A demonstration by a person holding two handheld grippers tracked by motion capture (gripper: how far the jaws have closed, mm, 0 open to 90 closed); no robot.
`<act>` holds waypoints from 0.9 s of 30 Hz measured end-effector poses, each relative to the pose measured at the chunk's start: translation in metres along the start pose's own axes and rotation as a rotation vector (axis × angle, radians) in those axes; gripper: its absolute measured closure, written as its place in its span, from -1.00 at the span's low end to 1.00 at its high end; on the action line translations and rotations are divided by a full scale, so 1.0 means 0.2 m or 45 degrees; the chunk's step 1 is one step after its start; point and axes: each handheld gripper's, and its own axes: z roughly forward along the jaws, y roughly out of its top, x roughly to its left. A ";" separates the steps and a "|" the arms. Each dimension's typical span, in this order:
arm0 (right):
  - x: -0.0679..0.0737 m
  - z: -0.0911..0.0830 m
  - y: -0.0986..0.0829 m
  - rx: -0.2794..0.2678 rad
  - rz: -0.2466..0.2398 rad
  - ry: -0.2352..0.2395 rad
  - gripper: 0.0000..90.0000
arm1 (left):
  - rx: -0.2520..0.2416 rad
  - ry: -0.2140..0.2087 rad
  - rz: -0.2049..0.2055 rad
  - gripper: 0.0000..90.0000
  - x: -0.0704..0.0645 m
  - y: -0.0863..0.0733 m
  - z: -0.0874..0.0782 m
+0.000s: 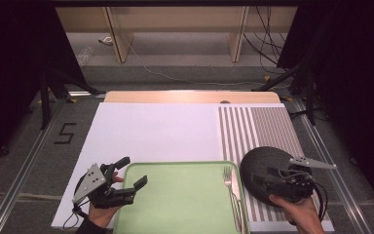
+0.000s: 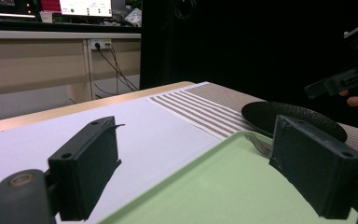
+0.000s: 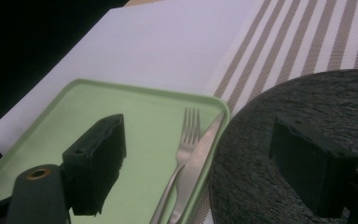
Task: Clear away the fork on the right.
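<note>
A pale green tray (image 1: pixel 175 195) lies at the table's near edge, with a metal fork (image 1: pixel 228 178) and knife (image 1: pixel 236 200) side by side along its right rim. Just right of it, a dark round plate (image 1: pixel 263 165) rests on the striped placemat (image 1: pixel 253 126). My left gripper (image 1: pixel 135 171) hovers open over the tray's left edge, holding nothing. My right gripper (image 1: pixel 265 176) is open above the plate's near left part. In the right gripper view its jaws (image 3: pixel 204 165) straddle the fork (image 3: pixel 189 130), knife (image 3: pixel 205 144) and plate rim (image 3: pixel 307 102), holding nothing.
A white mat (image 1: pixel 151 131) covers the table's left and middle behind the tray. The wooden table edge (image 1: pixel 190 96) runs along the back. Metal rails flank the table, with stands and cables on the floor beyond. The left gripper view has the right gripper (image 2: pixel 349 79) above the plate (image 2: pixel 298 119).
</note>
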 end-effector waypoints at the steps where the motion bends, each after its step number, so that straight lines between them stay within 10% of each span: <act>1: 0.00 0.00 0.00 0.000 0.002 -0.004 -0.57 | 0.000 0.000 0.001 -0.68 0.00 0.00 0.00; 27: -0.10 -0.11 -0.09 -0.037 0.131 -0.077 -0.57 | 0.002 0.004 -0.009 -0.68 0.01 0.00 0.01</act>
